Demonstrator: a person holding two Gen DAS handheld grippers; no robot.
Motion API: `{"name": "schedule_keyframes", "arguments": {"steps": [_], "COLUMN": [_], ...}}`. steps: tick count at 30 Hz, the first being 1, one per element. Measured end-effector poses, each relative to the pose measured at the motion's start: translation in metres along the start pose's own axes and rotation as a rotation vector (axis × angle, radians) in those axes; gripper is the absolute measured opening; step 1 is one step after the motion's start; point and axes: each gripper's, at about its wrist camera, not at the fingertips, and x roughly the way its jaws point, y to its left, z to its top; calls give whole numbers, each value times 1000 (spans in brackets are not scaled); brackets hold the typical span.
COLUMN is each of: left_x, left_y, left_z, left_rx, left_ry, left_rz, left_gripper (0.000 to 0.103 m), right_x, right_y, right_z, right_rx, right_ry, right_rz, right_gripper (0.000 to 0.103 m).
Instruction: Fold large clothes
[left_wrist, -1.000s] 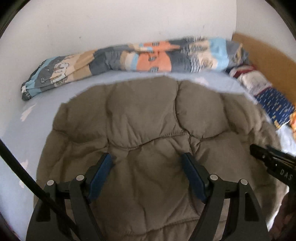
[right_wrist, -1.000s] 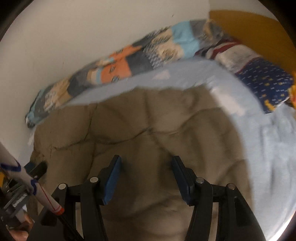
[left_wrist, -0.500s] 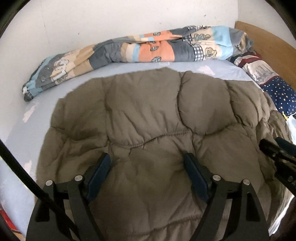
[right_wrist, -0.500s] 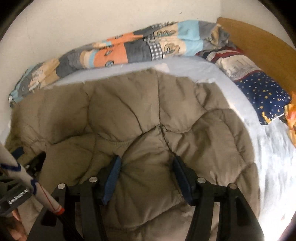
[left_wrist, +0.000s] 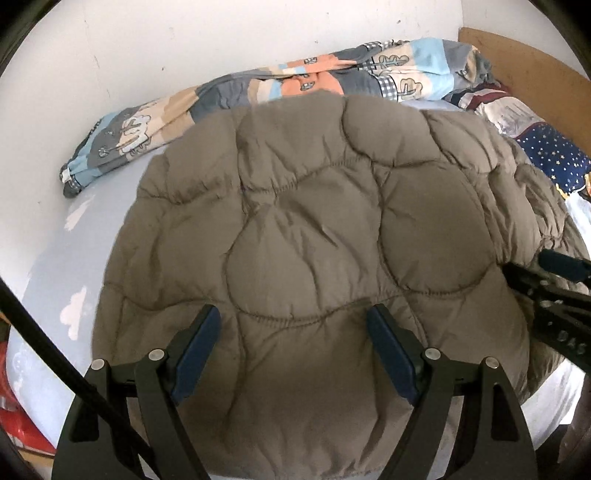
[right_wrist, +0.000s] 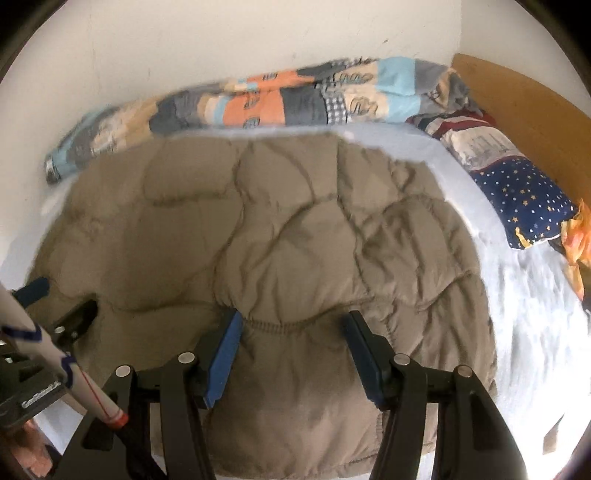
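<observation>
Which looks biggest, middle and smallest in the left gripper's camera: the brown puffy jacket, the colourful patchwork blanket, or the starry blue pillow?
1. Brown puffy jacket: fills most of the view, though it lies nearest the camera.
2. Colourful patchwork blanket: a long roll along the wall.
3. Starry blue pillow: smallest, partly hidden at the picture's edge.

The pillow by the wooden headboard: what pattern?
Navy pillow with small stars and dots; clearest in the right wrist view.

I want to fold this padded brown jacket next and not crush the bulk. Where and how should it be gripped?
Probably at the gathered elastic hem of the brown jacket, coming from the near edge: there the fabric is thinnest and bunched into a ridge, lying between the right tongs. The puffy panels look too thick to pinch.
</observation>
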Motion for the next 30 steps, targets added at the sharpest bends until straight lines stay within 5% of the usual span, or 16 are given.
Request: {"name": "schedule_keyframes", "arguments": {"steps": [8, 15, 17, 22, 26, 30], "left_x": [9, -46, -48, -25, -65, -138], "left_y": [0, 11, 15, 27, 31, 36], "left_z": [0, -47, -61, -83, -90, -98], "left_rx": [-35, -62, -65, -66, -80, -118], "left_ry": [-6, -38, -11, 120, 19, -134], "left_rz": [16, 30, 39, 36, 27, 25], "left_gripper": [86, 86, 86, 86, 86, 86], "right_x": [25, -42, -58, -35, -32, -104], "right_y": [7, -9, -14, -20, -26, -21], "right_z": [2, -12, -28, -59, -63, -72], "right_rx": [-31, 29, 50, 48, 50, 55], "right_ry": [27, -86, -103, 10, 3, -162], "right_rz": [-34, -9, -7, -25, -1, 49], "right_gripper": [67, 71, 80, 80, 78, 78]}}
